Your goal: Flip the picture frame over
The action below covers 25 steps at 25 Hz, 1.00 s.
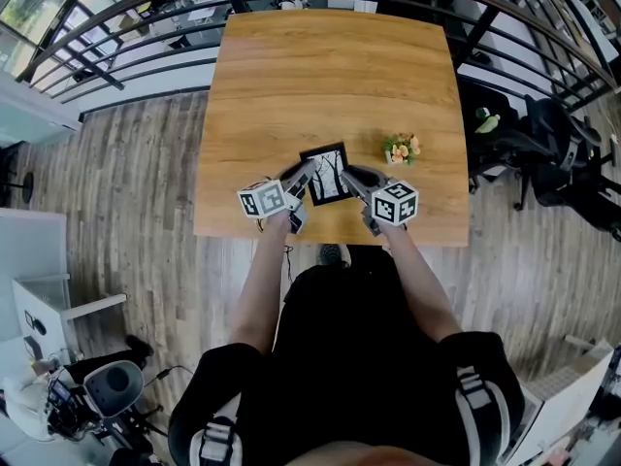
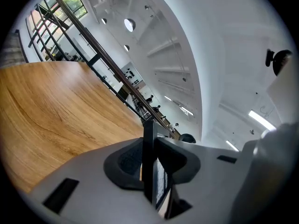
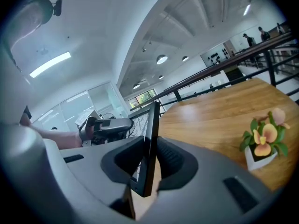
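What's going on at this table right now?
A person holds a two-jaw gripper in each hand over the wooden table. The left gripper and the right gripper are each clamped on opposite side edges of a black picture frame, near the table's front edge. Its tree print faces up toward the head camera, so the flip is not yet done. A small potted flower stands on the table to the right, apart from both grippers.

Frame (image 1: 327, 175): black border, black-and-white tree print. Bench (image 1: 330, 76): honey-brown wood grain. Grey shells and black pads (image 2: 130, 159) on left claw (image 1: 304, 173) and right claw (image 1: 352, 176); cubes (image 1: 262, 200) white with black squares. Flowers (image 1: 401, 148), right of right claw: peach-orange, green leaves, white pot.
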Motion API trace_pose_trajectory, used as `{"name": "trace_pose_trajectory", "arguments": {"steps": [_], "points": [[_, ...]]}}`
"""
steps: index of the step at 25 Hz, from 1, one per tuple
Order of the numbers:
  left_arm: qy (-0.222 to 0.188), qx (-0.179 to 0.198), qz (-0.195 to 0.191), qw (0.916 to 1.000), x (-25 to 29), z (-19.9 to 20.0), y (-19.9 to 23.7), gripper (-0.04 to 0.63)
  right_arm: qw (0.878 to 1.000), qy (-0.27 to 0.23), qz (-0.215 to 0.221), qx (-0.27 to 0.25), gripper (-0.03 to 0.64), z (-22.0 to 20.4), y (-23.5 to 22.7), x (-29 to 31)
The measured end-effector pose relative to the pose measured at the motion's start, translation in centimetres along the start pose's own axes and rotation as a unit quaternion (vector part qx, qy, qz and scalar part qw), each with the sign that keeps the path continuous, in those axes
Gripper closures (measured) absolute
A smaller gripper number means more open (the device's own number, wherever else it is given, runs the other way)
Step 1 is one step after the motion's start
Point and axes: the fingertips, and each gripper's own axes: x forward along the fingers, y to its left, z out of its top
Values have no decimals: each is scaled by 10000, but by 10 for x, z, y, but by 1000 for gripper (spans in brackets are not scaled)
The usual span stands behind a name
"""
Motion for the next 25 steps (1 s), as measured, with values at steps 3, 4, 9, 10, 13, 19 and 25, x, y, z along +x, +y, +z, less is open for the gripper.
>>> {"name": "trace_pose_trajectory", "arguments": {"steps": [3, 4, 9, 10, 13, 19, 25], "points": [[97, 145, 198, 9997, 2, -4, 6, 506, 9999, 56, -36, 83, 522, -6, -4, 3], [123, 193, 266, 9994, 4, -5, 8, 505, 9999, 70, -54, 111, 523, -7, -7, 4], [244, 311, 525, 9978, 12, -12, 22, 497, 9995, 167, -92, 244, 523, -18, -19, 11], [267, 316, 568, 9975, 13, -14, 25, 495, 9994, 203, -94, 272, 523, -21, -21, 13], [311, 330, 704, 9965, 15, -19, 33, 494, 9990, 305, -126, 316, 525, -28, -27, 17], [443, 279, 1004, 9936, 17, -28, 58, 483, 9978, 549, -224, 307, 525, -43, -37, 29], [490, 165, 1326, 9898, 19, -42, 87, 474, 9962, 743, -298, 350, 525, -63, -50, 42]]}}
